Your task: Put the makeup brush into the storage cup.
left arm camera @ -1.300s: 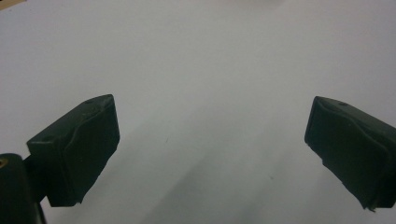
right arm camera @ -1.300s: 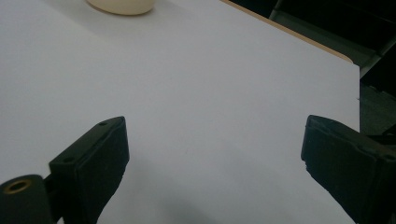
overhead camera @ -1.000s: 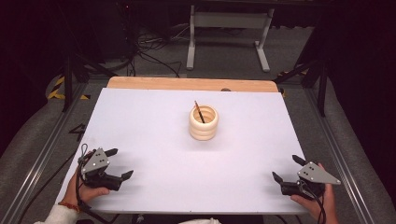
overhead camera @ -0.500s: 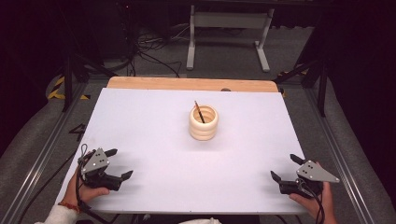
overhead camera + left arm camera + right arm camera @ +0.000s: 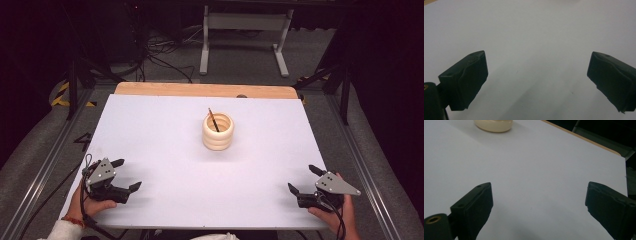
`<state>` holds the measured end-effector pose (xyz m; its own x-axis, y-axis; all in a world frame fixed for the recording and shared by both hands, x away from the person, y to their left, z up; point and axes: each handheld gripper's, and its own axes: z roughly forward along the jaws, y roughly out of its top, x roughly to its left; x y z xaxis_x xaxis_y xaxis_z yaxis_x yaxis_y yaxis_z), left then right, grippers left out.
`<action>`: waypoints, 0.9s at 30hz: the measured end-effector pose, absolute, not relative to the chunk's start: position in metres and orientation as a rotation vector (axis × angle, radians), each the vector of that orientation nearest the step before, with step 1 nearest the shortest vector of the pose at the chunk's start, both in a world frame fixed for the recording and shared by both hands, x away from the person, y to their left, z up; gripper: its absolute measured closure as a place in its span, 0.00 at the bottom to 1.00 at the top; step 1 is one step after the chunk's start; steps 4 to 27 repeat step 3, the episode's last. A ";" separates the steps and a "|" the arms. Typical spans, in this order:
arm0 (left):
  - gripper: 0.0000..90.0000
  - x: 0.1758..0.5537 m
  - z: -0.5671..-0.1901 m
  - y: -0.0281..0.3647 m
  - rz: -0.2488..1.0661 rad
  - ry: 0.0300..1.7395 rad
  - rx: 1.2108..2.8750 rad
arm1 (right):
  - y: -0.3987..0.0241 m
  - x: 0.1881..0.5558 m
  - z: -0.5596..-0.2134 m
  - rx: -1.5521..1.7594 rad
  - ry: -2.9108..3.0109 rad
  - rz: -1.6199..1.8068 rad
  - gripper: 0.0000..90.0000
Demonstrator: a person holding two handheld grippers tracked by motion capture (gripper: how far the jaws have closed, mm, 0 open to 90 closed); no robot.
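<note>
Resting near the counter's (image 5: 150, 125) front corners, the left tongs (image 5: 127, 175) and right tongs (image 5: 303, 179) gape, released and empty. The ribbed cream holder (image 5: 218, 132) with its thin stick (image 5: 213, 119) stands mid-counter; approach level, steadying the holder before pinching the stick.

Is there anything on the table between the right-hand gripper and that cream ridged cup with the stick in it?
Nothing: in the high view, only bare white table top separates the right gripper from the cup.

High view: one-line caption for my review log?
Both grippers, left and right, rest open near the table's front corners; a ribbed cream holder stands mid-table.
</note>
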<state>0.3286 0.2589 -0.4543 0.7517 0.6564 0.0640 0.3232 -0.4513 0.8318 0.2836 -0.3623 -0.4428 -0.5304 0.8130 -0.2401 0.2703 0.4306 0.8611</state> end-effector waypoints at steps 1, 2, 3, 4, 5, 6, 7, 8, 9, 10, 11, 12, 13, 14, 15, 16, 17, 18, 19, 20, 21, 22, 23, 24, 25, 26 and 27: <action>0.05 0.329 -0.454 0.259 0.480 0.732 2.073 | -0.362 0.284 -0.443 0.911 2.023 1.050 0.09; 0.05 0.330 -0.455 0.258 0.475 0.737 2.070 | -0.363 0.284 -0.443 0.917 2.021 1.050 0.09; 0.05 0.330 -0.455 0.258 0.474 0.739 2.072 | -0.363 0.284 -0.443 0.918 2.021 1.055 0.09; 0.05 0.330 -0.455 0.258 0.474 0.739 2.072 | -0.363 0.284 -0.443 0.918 2.021 1.055 0.09; 0.05 0.330 -0.455 0.258 0.474 0.739 2.072 | -0.363 0.284 -0.443 0.918 2.021 1.055 0.09; 0.05 0.330 -0.455 0.258 0.474 0.739 2.072 | -0.363 0.284 -0.443 0.918 2.021 1.055 0.09; 0.05 0.330 -0.455 0.258 0.474 0.739 2.072 | -0.363 0.284 -0.443 0.918 2.021 1.055 0.09; 0.05 0.330 -0.455 0.258 0.474 0.739 2.072 | -0.363 0.284 -0.443 0.918 2.021 1.055 0.09; 0.05 0.330 -0.455 0.258 0.474 0.739 2.072 | -0.363 0.284 -0.443 0.918 2.021 1.055 0.09; 0.05 0.330 -0.455 0.258 0.474 0.739 2.072 | -0.363 0.284 -0.443 0.918 2.021 1.055 0.09; 0.05 0.330 -0.455 0.258 0.474 0.739 2.072 | -0.363 0.284 -0.443 0.918 2.021 1.055 0.09; 0.05 0.330 -0.455 0.258 0.474 0.739 2.072 | -0.363 0.284 -0.443 0.918 2.021 1.055 0.09; 0.05 0.330 -0.455 0.258 0.474 0.739 2.072 | -0.363 0.284 -0.443 0.918 2.021 1.055 0.09; 0.05 0.330 -0.455 0.258 0.474 0.739 2.072 | -0.363 0.284 -0.443 0.918 2.021 1.055 0.09; 0.05 0.330 -0.455 0.258 0.474 0.739 2.072 | -0.363 0.284 -0.443 0.918 2.021 1.055 0.09; 0.05 0.330 -0.455 0.258 0.474 0.739 2.072 | -0.363 0.284 -0.443 0.918 2.021 1.055 0.09; 0.05 0.330 -0.455 0.258 0.474 0.739 2.072 | -0.363 0.284 -0.443 0.918 2.021 1.055 0.09; 0.05 0.330 -0.455 0.258 0.474 0.739 2.072 | -0.363 0.284 -0.443 0.918 2.021 1.055 0.09; 0.05 0.330 -0.455 0.258 0.474 0.739 2.072 | -0.363 0.284 -0.443 0.918 2.021 1.055 0.09; 0.05 0.330 -0.455 0.258 0.474 0.739 2.072 | -0.363 0.284 -0.443 0.918 2.021 1.055 0.09; 0.05 0.330 -0.455 0.258 0.474 0.739 2.072 | -0.363 0.284 -0.443 0.918 2.021 1.055 0.09; 0.05 0.330 -0.455 0.258 0.474 0.739 2.072 | -0.363 0.284 -0.443 0.918 2.021 1.055 0.09; 0.05 0.330 -0.455 0.258 0.474 0.739 2.072 | -0.363 0.284 -0.443 0.918 2.021 1.055 0.09; 0.05 0.330 -0.455 0.258 0.474 0.739 2.072 | -0.363 0.284 -0.443 0.918 2.021 1.055 0.09; 0.05 0.330 -0.455 0.258 0.474 0.739 2.072 | -0.363 0.284 -0.443 0.918 2.021 1.055 0.09; 0.05 0.330 -0.455 0.258 0.474 0.739 2.072 | -0.363 0.284 -0.443 0.918 2.021 1.055 0.09; 0.05 0.330 -0.455 0.258 0.474 0.739 2.072 | -0.363 0.284 -0.443 0.918 2.021 1.055 0.09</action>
